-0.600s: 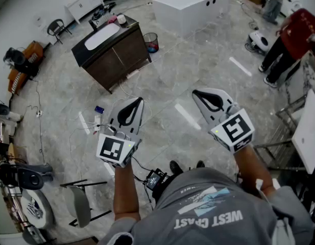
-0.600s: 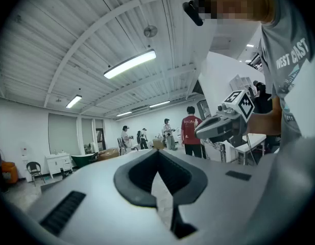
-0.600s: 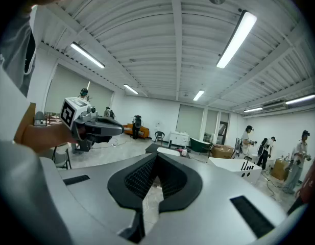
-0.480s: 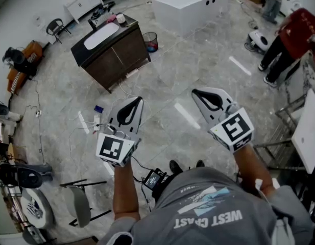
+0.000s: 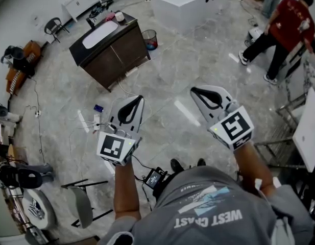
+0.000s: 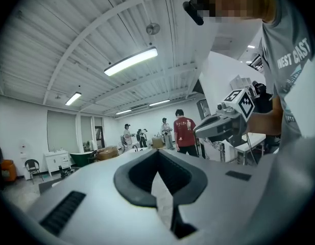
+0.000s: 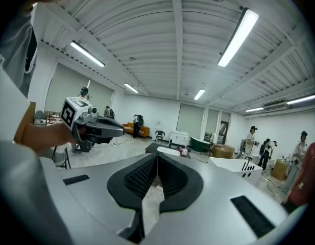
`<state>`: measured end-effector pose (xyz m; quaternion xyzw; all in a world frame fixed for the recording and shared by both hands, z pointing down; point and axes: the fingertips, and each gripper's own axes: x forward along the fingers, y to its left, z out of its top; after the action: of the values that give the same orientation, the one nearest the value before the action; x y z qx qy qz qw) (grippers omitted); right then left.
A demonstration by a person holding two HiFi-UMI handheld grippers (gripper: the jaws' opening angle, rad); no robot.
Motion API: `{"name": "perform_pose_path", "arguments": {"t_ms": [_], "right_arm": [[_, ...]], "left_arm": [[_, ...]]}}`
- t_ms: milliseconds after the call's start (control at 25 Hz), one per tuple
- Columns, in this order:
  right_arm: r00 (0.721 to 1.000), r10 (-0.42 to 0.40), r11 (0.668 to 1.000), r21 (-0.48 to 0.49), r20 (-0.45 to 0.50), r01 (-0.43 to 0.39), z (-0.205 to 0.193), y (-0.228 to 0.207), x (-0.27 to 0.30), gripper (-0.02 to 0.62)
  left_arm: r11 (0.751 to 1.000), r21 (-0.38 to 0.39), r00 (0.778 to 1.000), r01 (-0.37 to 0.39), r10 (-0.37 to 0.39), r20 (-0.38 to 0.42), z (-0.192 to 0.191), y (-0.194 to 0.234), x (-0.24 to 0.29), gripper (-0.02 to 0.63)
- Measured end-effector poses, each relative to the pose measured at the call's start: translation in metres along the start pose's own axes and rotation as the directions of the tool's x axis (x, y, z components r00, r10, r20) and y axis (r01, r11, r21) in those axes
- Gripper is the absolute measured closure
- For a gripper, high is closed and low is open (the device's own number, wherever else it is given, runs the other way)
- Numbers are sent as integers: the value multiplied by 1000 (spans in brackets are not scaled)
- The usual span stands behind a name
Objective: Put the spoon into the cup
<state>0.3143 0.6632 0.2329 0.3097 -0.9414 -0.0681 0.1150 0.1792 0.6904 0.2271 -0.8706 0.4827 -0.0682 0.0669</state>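
No spoon shows in any view. Small items, one pink and one white and cup-like (image 5: 119, 17), stand on a dark cabinet (image 5: 116, 50) far ahead, too small to tell apart. My left gripper (image 5: 138, 99) is held out level over the marble floor, shut and empty; in its own view the left gripper (image 6: 157, 156) has its pads meeting with nothing between. My right gripper (image 5: 193, 91) is held beside it, about a hand's width to the right, also shut and empty, and the right gripper (image 7: 156, 158) shows the same in its own view.
A white bathtub (image 5: 190, 4) stands behind the cabinet, with a bin (image 5: 151, 41) between them. A person in a red shirt (image 5: 286, 27) stands at the far right. Cables and a small device (image 5: 154, 178) lie by my feet. A chair (image 5: 79, 207) is at lower left.
Both grippers have stayed almost in place. The person in red at the far right has stepped into fuller view.
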Motion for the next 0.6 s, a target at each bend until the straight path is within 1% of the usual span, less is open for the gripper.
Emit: {"name": "perform_pose_path", "arguments": {"t_ms": [200,360,600], "right_arm": [[1000,-6,1000,-28,-20,5,0,2,12,563],[999,-23,996,-84,-34,20,2,8,21,563],[998,-51,993,-105,-48,46,3,15,43,563]], "left_arm": [[1000,-13,1000,11,-12,-7,-5,6,5,604],[1000,12,1000,12,-12,3,-12,17,3,604],[999,10,999,31,-31,20,-19,36,0,604]]}}
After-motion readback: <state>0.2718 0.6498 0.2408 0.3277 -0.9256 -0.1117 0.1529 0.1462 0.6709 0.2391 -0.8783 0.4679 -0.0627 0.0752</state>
